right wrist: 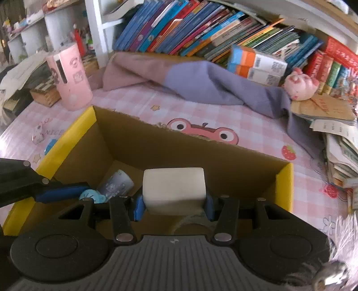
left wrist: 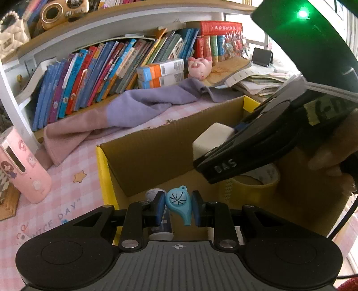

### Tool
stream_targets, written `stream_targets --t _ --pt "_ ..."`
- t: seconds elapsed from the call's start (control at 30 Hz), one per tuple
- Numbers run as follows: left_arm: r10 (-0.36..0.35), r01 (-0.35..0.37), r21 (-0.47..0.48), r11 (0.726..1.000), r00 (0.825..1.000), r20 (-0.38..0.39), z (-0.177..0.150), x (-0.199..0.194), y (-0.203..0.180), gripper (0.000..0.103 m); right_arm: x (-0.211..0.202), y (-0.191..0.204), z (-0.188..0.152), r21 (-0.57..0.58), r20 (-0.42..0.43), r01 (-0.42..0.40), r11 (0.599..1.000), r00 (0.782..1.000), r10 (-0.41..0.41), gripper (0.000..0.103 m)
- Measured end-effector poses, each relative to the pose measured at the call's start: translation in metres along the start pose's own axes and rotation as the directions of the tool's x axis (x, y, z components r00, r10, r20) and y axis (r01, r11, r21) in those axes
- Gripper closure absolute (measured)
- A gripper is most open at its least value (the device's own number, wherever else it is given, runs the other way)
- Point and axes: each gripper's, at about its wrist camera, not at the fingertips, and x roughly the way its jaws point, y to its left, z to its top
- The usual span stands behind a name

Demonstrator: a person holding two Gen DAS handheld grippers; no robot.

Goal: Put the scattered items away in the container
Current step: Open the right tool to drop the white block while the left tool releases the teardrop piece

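Right hand-held gripper [right wrist: 174,207], "DAS" on its casing, around white block [right wrist: 174,190]

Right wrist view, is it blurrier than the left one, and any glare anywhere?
Right wrist view: softer, books smeared, white block hazy. Left wrist view: sharper, blue whistle crisp, green light flares, window behind blown out. Both bend the shelves.

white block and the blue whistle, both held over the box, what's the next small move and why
Probably open both grippers. The right gripper holds the white block and the left gripper holds the blue whistle, both already above the open cardboard box, where a small bottle and a tape roll already lie.
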Motion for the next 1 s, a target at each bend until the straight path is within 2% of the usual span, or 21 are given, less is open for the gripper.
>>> stream_targets --t 0.23,0.3,0.37,0.43,0.73,1.0 --pt "0.016 -0.016 -0.012 1.0 1.0 0.005 0.0 0.0 0.0 0.075 0.006 0.004 -0.002 -0.007 -0.022 -0.022 1.0 1.0 0.022 0.055" --pt "0.022 -0.022 -0.011 1.0 1.0 -0.002 0.0 0.0 0.0 0.066 0.003 0.004 -0.003 -0.006 -0.007 -0.023 1.0 1.0 0.023 0.05" --pt "0.04 -0.039 -0.006 0.999 0.999 0.004 0.0 -0.003 -0.002 0.044 -0.003 0.004 -0.002 -0.002 0.02 -0.027 1.0 0.999 0.027 0.04" --pt "0.057 -0.057 -0.001 0.998 0.998 0.023 -0.001 -0.01 -0.004 0.035 -0.011 0.005 -0.002 0.004 0.054 -0.023 1.0 0.998 0.023 0.038" --pt "0.089 -0.087 -0.018 0.996 0.991 0.1 -0.004 -0.042 -0.006 0.021 -0.047 0.013 -0.011 0.06 0.162 0.007 0.998 0.987 -0.017 0.035" --pt "0.097 -0.082 -0.094 0.992 0.981 0.169 -0.022 -0.086 -0.002 0.02 -0.09 0.026 -0.031 0.136 0.242 0.041 0.99 0.968 -0.073 0.035"
